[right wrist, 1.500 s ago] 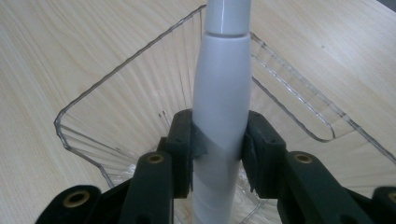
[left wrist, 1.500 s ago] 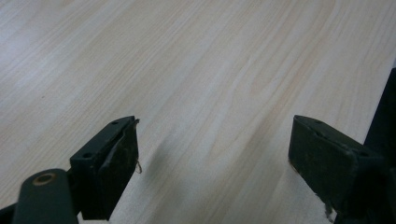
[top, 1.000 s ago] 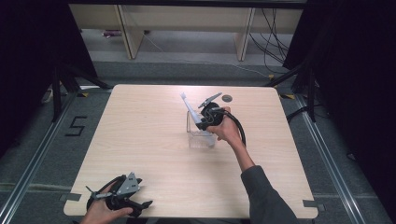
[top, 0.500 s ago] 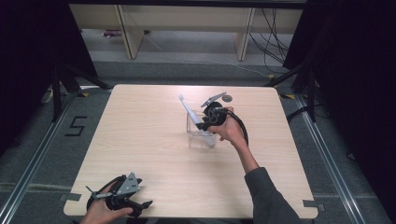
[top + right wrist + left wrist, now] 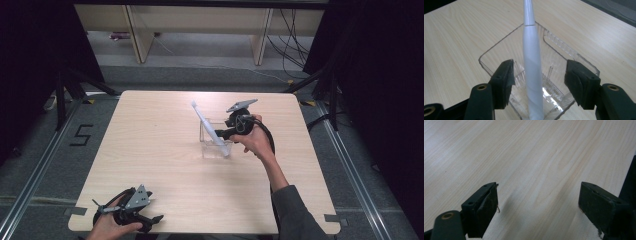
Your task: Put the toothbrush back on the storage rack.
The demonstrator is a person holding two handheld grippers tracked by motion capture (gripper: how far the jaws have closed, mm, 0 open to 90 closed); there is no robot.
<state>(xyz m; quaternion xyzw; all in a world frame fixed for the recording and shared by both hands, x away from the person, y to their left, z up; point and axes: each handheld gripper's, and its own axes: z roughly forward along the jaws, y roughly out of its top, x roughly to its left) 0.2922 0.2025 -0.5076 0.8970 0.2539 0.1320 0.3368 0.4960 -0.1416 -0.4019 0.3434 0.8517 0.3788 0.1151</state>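
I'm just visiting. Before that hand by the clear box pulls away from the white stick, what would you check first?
1. Right gripper open, its pads apart from the white stick: ok.
2. Stick's lower end inside the clear box: ok.
3. Stick upright: not ok, it leans over the rim.
4. Stick will stay put once left alone: cannot tell.
5. Left gripper open and holding nothing, resting near the table edge: ok.
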